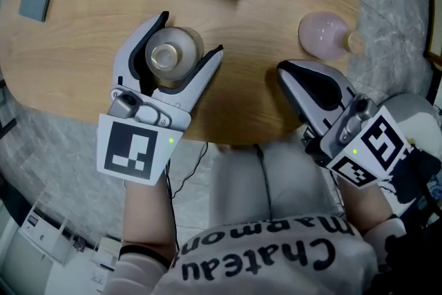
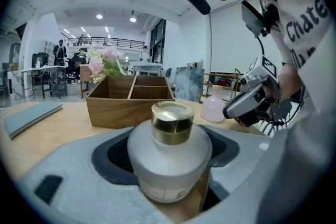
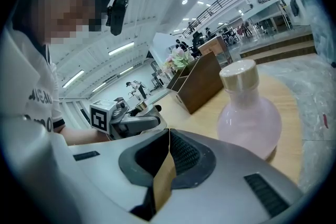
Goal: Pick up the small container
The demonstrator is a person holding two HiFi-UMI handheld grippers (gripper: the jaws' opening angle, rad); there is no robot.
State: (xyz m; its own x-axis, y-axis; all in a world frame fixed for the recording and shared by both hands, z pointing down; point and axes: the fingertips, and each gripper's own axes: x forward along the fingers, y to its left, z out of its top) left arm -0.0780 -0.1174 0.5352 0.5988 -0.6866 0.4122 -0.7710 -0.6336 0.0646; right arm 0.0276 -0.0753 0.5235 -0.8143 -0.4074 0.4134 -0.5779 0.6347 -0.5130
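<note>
Two grippers over the table (image 1: 83, 59), and the left gripper (image 1: 192, 32) is the one on the job: jaws spread wide, one either side of the jar (image 1: 166, 56), a frosted white one with a gold cap, standing upright on the wood right between the pads. Close fit, but whether the pads (image 2: 113, 152) touch the glass I can't tell. Over on the right, the right gripper (image 1: 283, 69) has its jaws pressed together, nothing in them, tips aimed at a pink bottle (image 1: 322, 34) nearby, apart from it
</note>
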